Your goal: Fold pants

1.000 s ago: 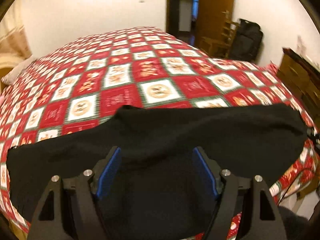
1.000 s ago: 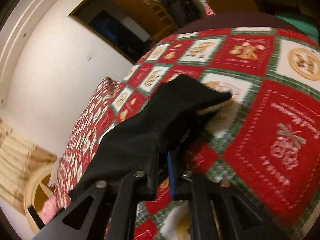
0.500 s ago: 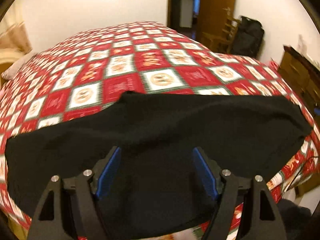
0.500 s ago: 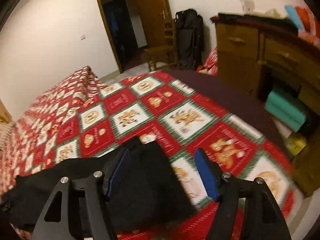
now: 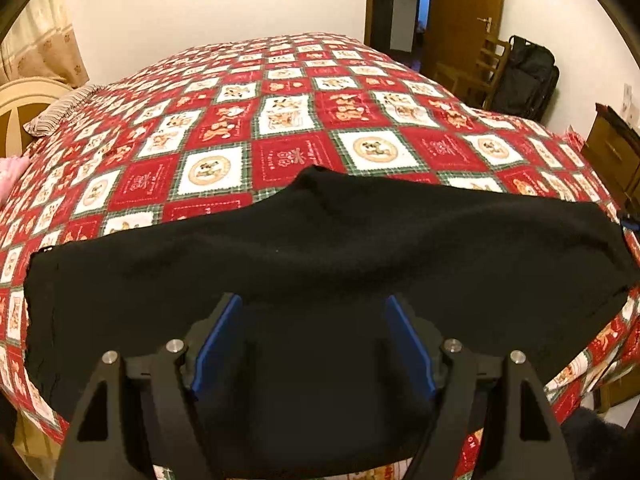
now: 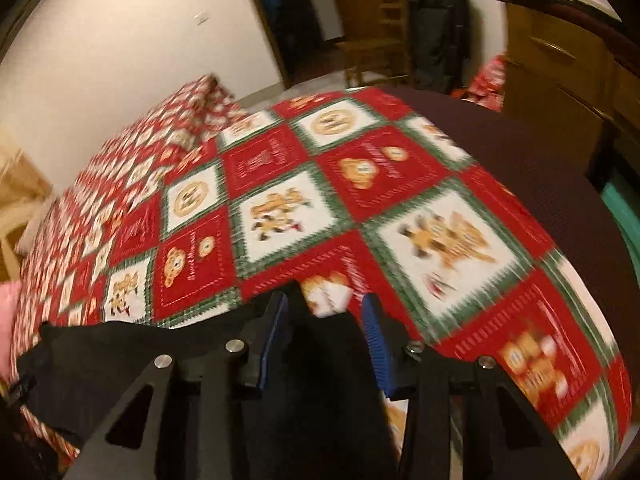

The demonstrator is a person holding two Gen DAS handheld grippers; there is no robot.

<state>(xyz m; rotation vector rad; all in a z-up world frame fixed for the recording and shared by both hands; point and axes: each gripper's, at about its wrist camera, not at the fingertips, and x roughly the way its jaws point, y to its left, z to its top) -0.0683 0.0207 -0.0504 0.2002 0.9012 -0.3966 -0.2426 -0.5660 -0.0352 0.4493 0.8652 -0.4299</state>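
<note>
One pair of black pants [image 5: 320, 252] lies spread across the near edge of the bed, on the single red, white and green patchwork quilt [image 5: 296, 120], which serves as the landmark here. The pants run as a wide dark band from the quilt's left side to its right side, with a small peak of fabric pointing toward the quilt's far end. The left gripper [image 5: 314, 300] hovers over the middle of the pants with its two blue-padded fingers [image 5: 218, 340] spread wide apart and nothing between them but the cloth lying below; whether the tips touch the fabric cannot be told. The right gripper [image 6: 326, 308] sits at the quilt's right-hand corner, over one end of the pants [image 6: 160, 356], its two fingers also apart though less widely, gripping nothing; this view is blurred. Beyond the quilt's far right corner stand one open wooden door [image 5: 460, 12], one wooden chair [image 5: 476, 72] and one black bag [image 5: 524, 76] against the wall. To the quilt's right is one wooden dresser [image 6: 560, 76]. At the quilt's far left lie one striped pillow [image 5: 60, 108] and one cream headboard [image 5: 24, 104].
</note>
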